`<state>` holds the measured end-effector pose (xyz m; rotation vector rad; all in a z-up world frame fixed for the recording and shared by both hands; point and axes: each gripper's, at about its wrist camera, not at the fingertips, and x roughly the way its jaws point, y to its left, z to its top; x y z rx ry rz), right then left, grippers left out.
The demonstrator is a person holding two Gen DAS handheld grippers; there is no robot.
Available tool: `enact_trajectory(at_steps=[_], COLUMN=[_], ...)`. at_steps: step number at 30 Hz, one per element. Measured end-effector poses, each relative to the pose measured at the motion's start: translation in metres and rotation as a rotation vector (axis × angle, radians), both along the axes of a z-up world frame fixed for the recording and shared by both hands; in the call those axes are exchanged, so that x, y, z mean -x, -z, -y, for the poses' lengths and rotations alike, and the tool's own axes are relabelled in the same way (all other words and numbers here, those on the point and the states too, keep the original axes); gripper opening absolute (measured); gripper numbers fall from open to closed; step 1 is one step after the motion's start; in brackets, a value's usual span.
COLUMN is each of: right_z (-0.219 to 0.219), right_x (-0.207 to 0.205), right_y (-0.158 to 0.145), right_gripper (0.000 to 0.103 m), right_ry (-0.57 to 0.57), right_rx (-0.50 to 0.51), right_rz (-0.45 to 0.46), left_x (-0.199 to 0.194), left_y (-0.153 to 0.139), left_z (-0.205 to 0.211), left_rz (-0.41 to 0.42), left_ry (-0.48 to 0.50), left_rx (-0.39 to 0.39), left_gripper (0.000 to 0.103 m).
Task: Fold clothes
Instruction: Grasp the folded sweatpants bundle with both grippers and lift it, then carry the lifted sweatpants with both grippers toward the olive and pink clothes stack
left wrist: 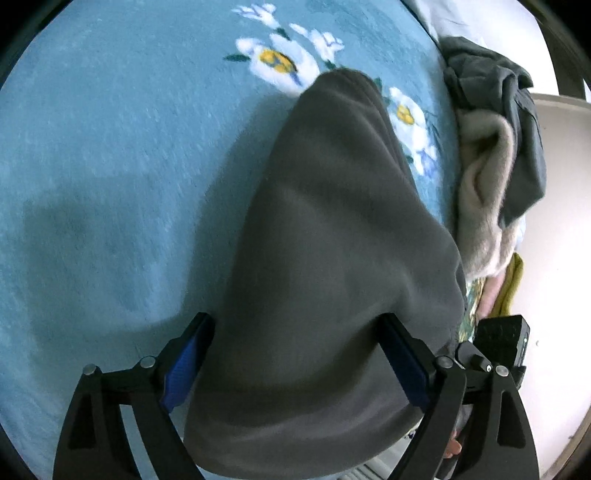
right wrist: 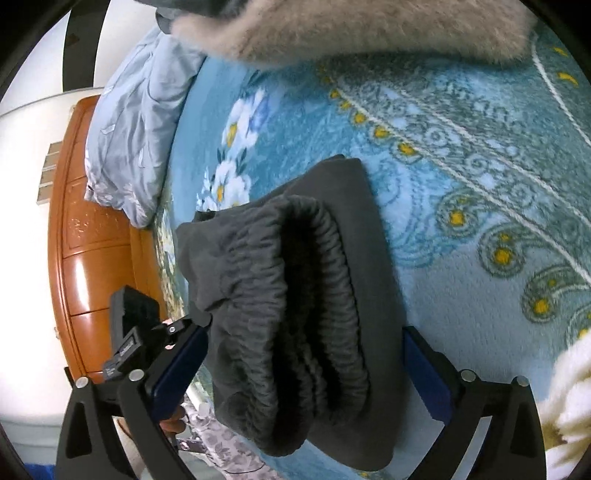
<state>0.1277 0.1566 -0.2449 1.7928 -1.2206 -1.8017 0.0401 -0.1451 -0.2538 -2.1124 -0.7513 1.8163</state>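
A dark grey pair of fleece trousers hangs bunched between the fingers of my left gripper, above a blue flowered blanket. Its jaws stand wide with the cloth filling the gap. In the right wrist view the trousers' gathered elastic waistband sits between the fingers of my right gripper, its jaws also wide around the thick fabric. The trousers' lower part trails onto the blanket.
A pile of clothes lies at the blanket's edge: a beige fuzzy garment, a dark grey one. The beige garment also shows ahead of my right gripper. A pale blue quilt and a wooden headboard are left.
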Motion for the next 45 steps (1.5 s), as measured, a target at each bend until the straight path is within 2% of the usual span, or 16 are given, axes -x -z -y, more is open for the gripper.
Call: enact_trajectory(at_steps=[5,7,10,16,19,28,34,37,45], right_z=[-0.004,-0.006,-0.008,-0.006,-0.005,0.005,-0.004,-0.011,-0.054], right_x=[0.000,-0.001,-0.001,-0.002,-0.005,-0.016,-0.040,-0.059,-0.125], right_y=[-0.001,-0.002,-0.004,-0.019,-0.026,-0.061,-0.102,-0.136,-0.251], right_gripper=[0.100,0.092,0.076,0.057,0.052,0.047,0.047,0.047,0.047], right_ry=[0.001,-0.008,-0.013,-0.035,-0.023,-0.012,0.014,0.026,0.163], right_rx=[0.016,0.003,-0.012,-0.036,-0.025,-0.068,-0.088,-0.112,-0.159], right_rz=[0.005,0.009,0.015,-0.017,-0.031,-0.074,-0.113,-0.138,-0.252], left_x=[0.000,0.000,0.001,-0.002,-0.005,-0.019,-0.038,-0.051,-0.075], left_y=[-0.011,-0.016,-0.021,-0.022,-0.027,-0.043,-0.079,-0.103,-0.213], left_z=[-0.003,-0.004,-0.008,-0.006,-0.001,0.004,0.002,-0.007,-0.077], left_rz=[-0.011,-0.024,-0.030,-0.043,-0.065,-0.150,-0.209,-0.240,-0.399], left_ry=[-0.011,-0.015,-0.001,0.041,0.046,0.007,0.005,0.029,0.171], left_rx=[0.042,0.050,0.062,0.074,0.057,-0.013,-0.097,-0.130,-0.233], left_gripper=[0.090,0.090,0.083,0.068,0.060,0.045,0.043,0.042,0.041])
